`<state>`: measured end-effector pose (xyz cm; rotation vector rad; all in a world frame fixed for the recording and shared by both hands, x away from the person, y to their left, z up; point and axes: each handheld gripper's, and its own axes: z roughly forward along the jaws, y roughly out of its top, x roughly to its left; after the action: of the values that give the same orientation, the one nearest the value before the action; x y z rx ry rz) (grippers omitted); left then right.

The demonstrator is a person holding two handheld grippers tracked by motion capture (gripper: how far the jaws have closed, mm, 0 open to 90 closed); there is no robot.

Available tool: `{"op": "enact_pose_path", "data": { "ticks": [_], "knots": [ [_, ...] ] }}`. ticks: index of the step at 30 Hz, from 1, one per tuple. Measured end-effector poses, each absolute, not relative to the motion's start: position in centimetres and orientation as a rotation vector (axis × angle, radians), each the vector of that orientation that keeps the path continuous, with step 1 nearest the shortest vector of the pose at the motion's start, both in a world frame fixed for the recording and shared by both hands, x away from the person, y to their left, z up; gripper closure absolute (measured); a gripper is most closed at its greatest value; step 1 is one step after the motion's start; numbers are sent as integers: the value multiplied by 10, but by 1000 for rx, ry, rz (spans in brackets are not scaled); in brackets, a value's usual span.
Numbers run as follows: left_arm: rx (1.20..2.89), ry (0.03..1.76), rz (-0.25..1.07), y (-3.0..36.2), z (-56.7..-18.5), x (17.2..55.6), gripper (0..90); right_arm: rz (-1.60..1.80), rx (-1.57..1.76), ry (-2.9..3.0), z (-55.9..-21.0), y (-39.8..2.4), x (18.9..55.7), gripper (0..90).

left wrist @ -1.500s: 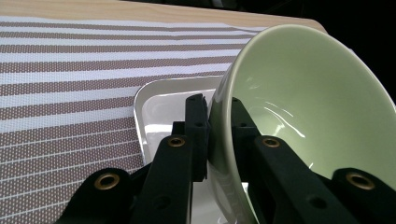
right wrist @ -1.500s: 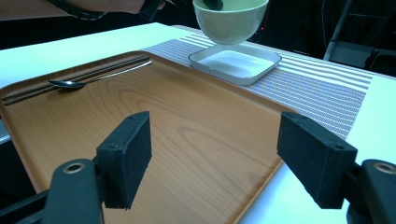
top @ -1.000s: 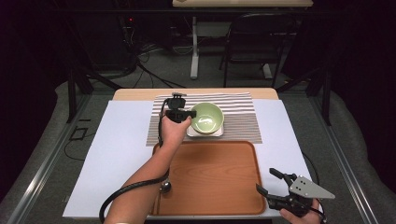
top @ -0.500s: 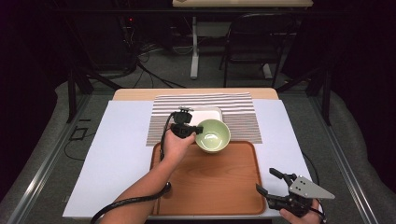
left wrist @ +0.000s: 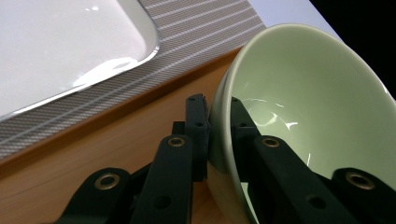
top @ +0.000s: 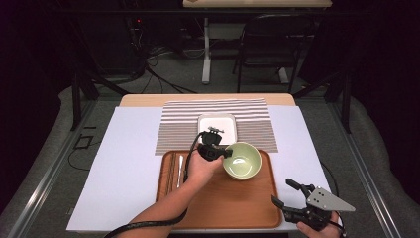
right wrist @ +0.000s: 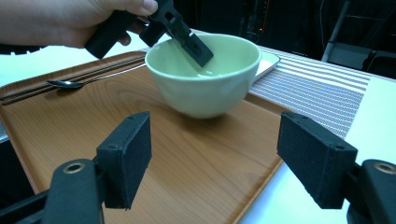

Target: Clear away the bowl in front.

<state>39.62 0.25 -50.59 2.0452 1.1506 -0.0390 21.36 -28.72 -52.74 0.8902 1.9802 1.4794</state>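
Note:
My left gripper [top: 221, 151] is shut on the rim of a pale green bowl [top: 242, 160], one jaw inside and one outside [left wrist: 219, 135]. The bowl [right wrist: 205, 88] hangs slightly tilted over the far part of the wooden tray [top: 233, 203]; whether its base touches the wood I cannot tell. Behind it an empty white square plate [top: 217, 128] sits on a striped mat [top: 252, 116]. My right gripper [top: 289, 197] rests open near the tray's near right corner, pointing at the bowl with nothing between its jaws [right wrist: 215, 154].
A spoon [top: 181, 166] and chopsticks [top: 171, 171] lie along the tray's left side. A white sheet [top: 124, 168] covers the table under the tray and mat. Chairs and desks stand beyond the far edge.
My left gripper has carried the bowl off the white plate and toward the person, lowering it over the tray. The right gripper has stayed where it was.

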Motion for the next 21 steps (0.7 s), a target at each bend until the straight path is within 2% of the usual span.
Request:
{"op": "enact_pose_path", "data": {
  "ticks": [21],
  "knots": [
    [2112, 1067, -141, -41, -521, 377, 820, 1479, 885, 1979, -527, -287, 214, 262]
  ]
}}
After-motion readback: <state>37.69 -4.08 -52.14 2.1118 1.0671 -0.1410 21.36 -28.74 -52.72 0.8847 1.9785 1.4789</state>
